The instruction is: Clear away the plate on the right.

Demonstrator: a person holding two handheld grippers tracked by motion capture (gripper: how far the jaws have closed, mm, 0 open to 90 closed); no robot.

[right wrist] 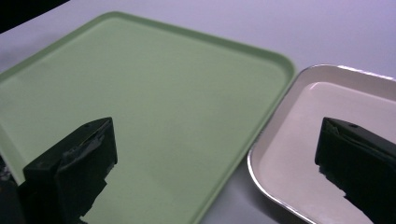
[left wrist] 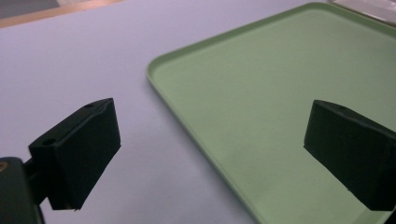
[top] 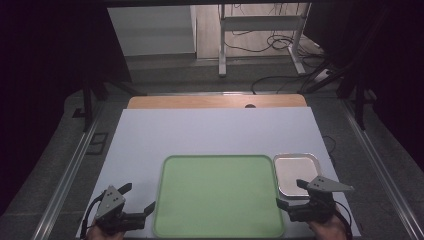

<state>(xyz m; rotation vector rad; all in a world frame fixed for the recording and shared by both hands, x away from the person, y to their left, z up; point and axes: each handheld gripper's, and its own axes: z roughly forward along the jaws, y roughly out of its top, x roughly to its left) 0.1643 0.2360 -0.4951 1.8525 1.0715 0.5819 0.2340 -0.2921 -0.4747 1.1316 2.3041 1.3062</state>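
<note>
Risk, as judged: right gripper (top: 295, 196) hovers over joint between flat pale-green plastic tray (top: 218, 197) and small silver metal pan (top: 295, 172); descent here could clip either rim, shoving pan along white table sheet (top: 210, 132). Left gripper (top: 137, 197) straddles tray's left rim (could nudge tray). Both jaw pairs spread wide, gripping nothing. Tray sits centre-front between grippers, pan touching its right edge.

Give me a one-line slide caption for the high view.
Open left gripper and open right gripper flank a green tray beside a small metal tray on the white table.
</note>
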